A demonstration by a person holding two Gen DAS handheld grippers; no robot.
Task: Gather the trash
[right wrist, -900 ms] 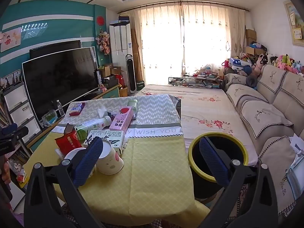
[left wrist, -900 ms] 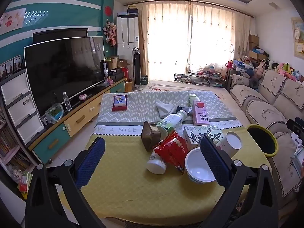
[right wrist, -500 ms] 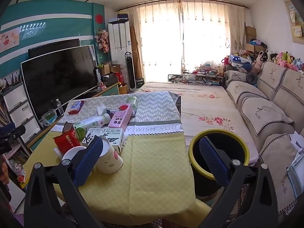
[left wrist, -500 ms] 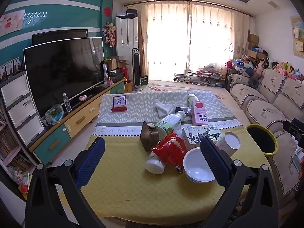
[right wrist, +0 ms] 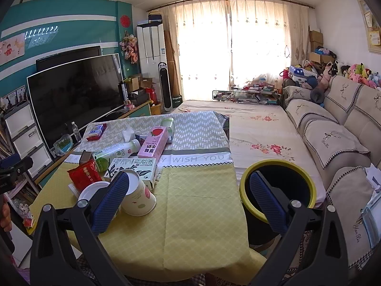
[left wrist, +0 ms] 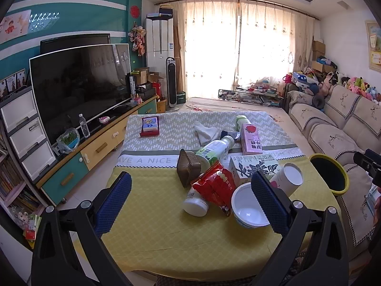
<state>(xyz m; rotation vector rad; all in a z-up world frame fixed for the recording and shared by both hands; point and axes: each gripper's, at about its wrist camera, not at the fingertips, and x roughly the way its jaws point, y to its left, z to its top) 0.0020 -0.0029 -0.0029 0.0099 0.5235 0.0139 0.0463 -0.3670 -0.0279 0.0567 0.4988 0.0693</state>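
Trash lies piled on the yellow tablecloth [left wrist: 152,224]: a red snack bag [left wrist: 214,186], a white bowl [left wrist: 247,207], a paper cup [left wrist: 288,178] on its side, a small white bottle [left wrist: 195,202], a green-labelled bottle [left wrist: 212,150], a pink milk carton [left wrist: 251,139], a leaf-print box [left wrist: 252,168] and a brown tray [left wrist: 188,169]. My left gripper [left wrist: 190,205] is open and empty, above the near table edge before the pile. My right gripper [right wrist: 190,200] is open and empty, between the paper cup [right wrist: 138,195] and the yellow-rimmed black bin [right wrist: 278,186].
A red-edged card box [left wrist: 150,126] and a white cloth [left wrist: 204,131] lie on the far grey part of the table. A TV [left wrist: 78,88] on a cabinet stands left. A sofa [right wrist: 338,147] runs along the right. A floral-covered surface [right wrist: 257,131] lies beyond the bin.
Both grippers have shifted slightly; the pile sits a little lower and nearer in the left view. Nothing was taken hold of or let go.
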